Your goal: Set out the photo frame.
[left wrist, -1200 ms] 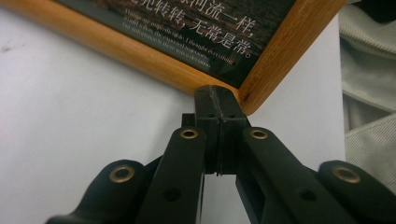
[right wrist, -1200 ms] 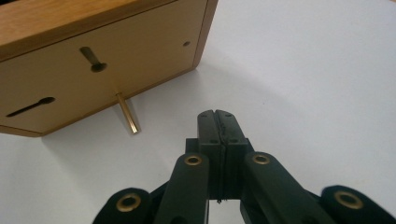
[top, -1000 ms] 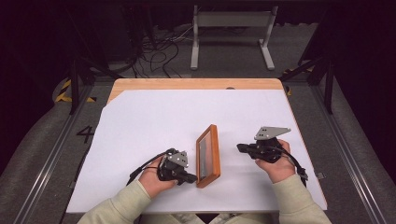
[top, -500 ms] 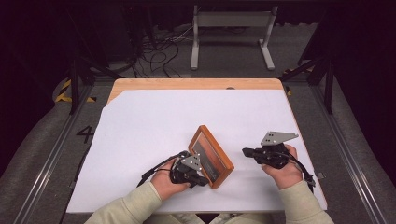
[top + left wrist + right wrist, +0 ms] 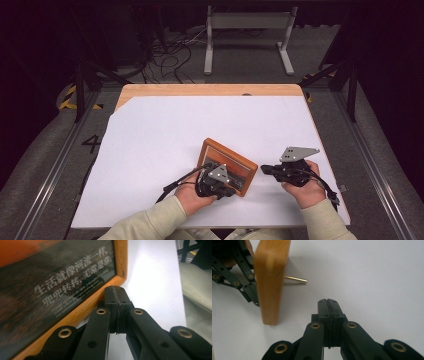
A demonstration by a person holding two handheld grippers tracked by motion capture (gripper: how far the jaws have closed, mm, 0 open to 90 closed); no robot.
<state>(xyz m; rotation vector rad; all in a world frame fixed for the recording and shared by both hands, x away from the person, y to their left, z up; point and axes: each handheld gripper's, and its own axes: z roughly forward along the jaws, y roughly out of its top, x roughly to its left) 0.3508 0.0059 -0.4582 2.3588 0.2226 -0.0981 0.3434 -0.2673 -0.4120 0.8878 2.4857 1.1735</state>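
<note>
Since half a second ago, the wooden-framed picture with a dark print and white Chinese lettering (image 5: pixel 228 166) has tipped back a little more and faces up and toward the person, and the left gripper (image 5: pixel 216 181) has slid in closer against its near edge.

That gripper's jaws are pressed together, with nothing between them, and their tip touches the frame's orange lower rail, as the left gripper view shows. The right gripper (image 5: pixel 268 170) hovers just beside the frame's right end, jaws likewise pressed together.

From the right gripper view, a thin brass rod (image 5: pixel 295 279) sticks out behind the frame onto the white surface (image 5: pixel 165 130), seemingly its prop. Judging by this, the frame is nearly stood up; what remains is settling it on the prop and backing away.
</note>
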